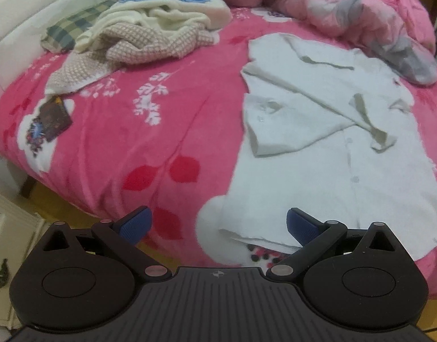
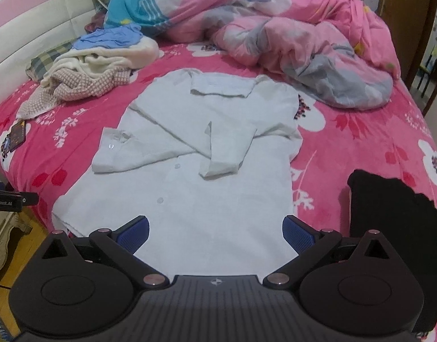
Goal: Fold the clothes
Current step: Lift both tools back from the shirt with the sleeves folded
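shirt (image 2: 190, 188) lies flat, front up, on the bed (image 2: 375, 131), hem at the bed's near edge, collar (image 2: 221, 85) toward the far side. white, thin woven fabric, slightly creased, row of small round buttons (image 2: 160, 199) down the placket. both sleeves are folded in across the chest: one sleeve (image 2: 124, 154) ends in a buttoned cuff toward the bed's left edge, the other sleeve (image 2: 229, 148) crosses over it and ends in a square cuff near the middle.

no containers in view. bed cover is fuzzy pink fleece with white flower and red leaf prints.

clothes pile (image 1: 138, 31) sits at the far left corner: pink-white houndstooth knit, cream fleece, blue cloth on top, green plaid piece underneath against the white padded headboard (image 2: 33, 37). crumpled quilt (image 2: 303, 51), pink with grey and blue patches, is heaped along the far right side. black garment (image 2: 389, 213), soft and flat, lies at the near right edge, well apart from the shirt. small dark printed card (image 1: 54, 118) lies near the left edge.

left gripper (image 1: 218, 225) jaws wide open, nothing between them, over the shirt's lower left hem corner at the near edge. right gripper (image 2: 215, 229) jaws fully spread, nothing gripped, above the shirt's hem; blue textured pads (image 2: 296, 233) clear of the cloth.
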